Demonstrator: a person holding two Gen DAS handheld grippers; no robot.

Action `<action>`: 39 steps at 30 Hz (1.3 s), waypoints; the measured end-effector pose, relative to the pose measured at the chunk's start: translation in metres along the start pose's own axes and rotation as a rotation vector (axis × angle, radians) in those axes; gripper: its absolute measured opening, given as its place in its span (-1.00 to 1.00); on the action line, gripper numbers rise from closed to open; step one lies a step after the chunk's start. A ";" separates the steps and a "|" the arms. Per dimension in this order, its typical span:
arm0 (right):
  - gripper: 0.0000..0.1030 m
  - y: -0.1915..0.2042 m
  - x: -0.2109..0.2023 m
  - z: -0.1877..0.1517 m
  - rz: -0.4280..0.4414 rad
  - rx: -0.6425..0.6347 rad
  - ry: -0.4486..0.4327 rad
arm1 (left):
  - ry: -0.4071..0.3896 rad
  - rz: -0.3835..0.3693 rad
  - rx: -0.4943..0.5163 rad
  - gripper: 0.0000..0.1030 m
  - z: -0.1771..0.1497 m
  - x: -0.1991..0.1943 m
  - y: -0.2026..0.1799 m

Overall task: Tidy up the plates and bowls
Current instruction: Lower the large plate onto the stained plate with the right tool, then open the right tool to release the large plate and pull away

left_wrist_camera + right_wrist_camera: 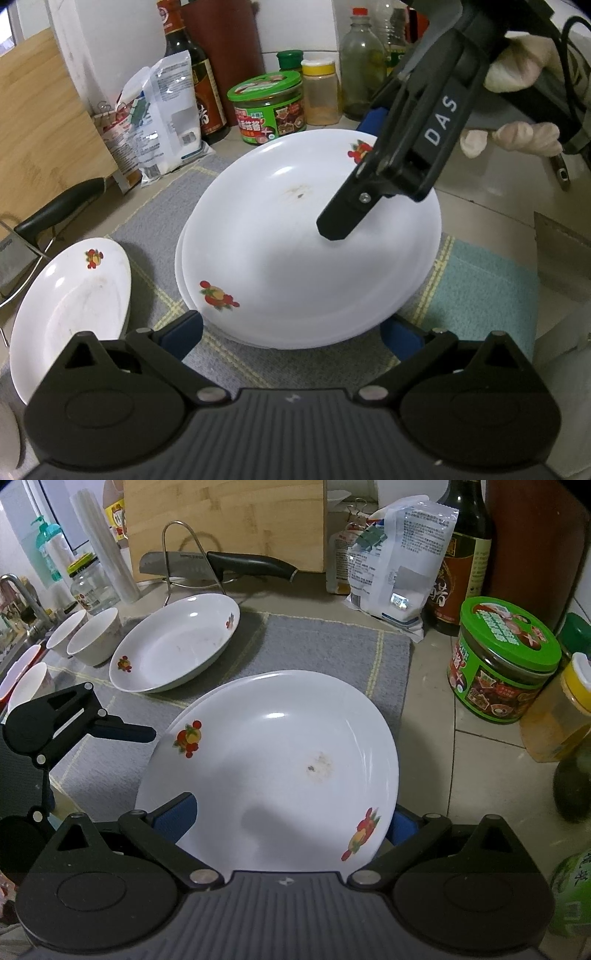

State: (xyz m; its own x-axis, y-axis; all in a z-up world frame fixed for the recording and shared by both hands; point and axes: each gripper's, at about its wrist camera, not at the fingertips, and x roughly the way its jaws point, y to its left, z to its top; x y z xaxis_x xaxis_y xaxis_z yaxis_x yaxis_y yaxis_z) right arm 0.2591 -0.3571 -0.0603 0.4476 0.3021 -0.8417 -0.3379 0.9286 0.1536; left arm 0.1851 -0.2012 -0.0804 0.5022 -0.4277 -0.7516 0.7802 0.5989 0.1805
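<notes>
A white plate with fruit prints (306,243) lies on top of another white plate on the grey mat (155,218); it fills the right wrist view (273,771). A second fruit-print plate (70,314) lies to the left, also in the right wrist view (173,646). My left gripper (291,332) is open at the stack's near edge, jaws wide and apart from it. My right gripper (291,819) is open with its jaws straddling the top plate's rim; it shows in the left wrist view (343,221). Several white bowls (92,635) stand at the far left.
A green-lidded jar (502,657), sauce bottle (461,565), white bag (391,565) and spice jar (320,92) line the back. A knife (221,565) rests on a wire rack before a wooden board (225,524). A cleaver blade (561,251) stands right.
</notes>
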 end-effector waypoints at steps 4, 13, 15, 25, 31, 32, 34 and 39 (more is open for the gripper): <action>1.00 0.004 0.001 0.002 -0.042 -0.024 0.011 | 0.001 -0.001 -0.015 0.98 0.000 0.001 0.001; 1.00 0.006 0.002 0.004 -0.075 -0.052 0.022 | -0.017 -0.021 -0.032 1.00 0.001 -0.002 0.002; 1.00 0.007 0.002 0.005 -0.079 -0.056 0.026 | -0.017 -0.021 -0.038 1.00 0.000 -0.002 0.002; 1.00 0.026 -0.013 0.006 -0.118 -0.173 -0.045 | -0.050 -0.006 -0.064 0.99 -0.002 -0.011 0.003; 1.00 0.032 -0.013 0.001 -0.124 -0.178 -0.060 | -0.100 0.032 -0.159 0.99 -0.007 -0.024 0.011; 1.00 0.032 -0.013 0.000 -0.124 -0.177 -0.062 | -0.108 0.036 -0.179 0.99 -0.008 -0.025 0.013; 1.00 0.034 -0.013 -0.001 -0.129 -0.175 -0.068 | -0.125 0.047 -0.217 0.99 -0.011 -0.030 0.016; 1.00 0.039 -0.015 -0.004 -0.120 -0.173 -0.080 | -0.158 0.087 -0.308 0.99 -0.018 -0.041 0.019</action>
State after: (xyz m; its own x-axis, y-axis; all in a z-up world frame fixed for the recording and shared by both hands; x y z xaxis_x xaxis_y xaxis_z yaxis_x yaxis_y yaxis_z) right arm 0.2355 -0.3260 -0.0433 0.5551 0.2139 -0.8038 -0.4120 0.9102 -0.0424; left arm 0.1729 -0.1602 -0.0576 0.6323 -0.4511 -0.6298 0.5949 0.8035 0.0218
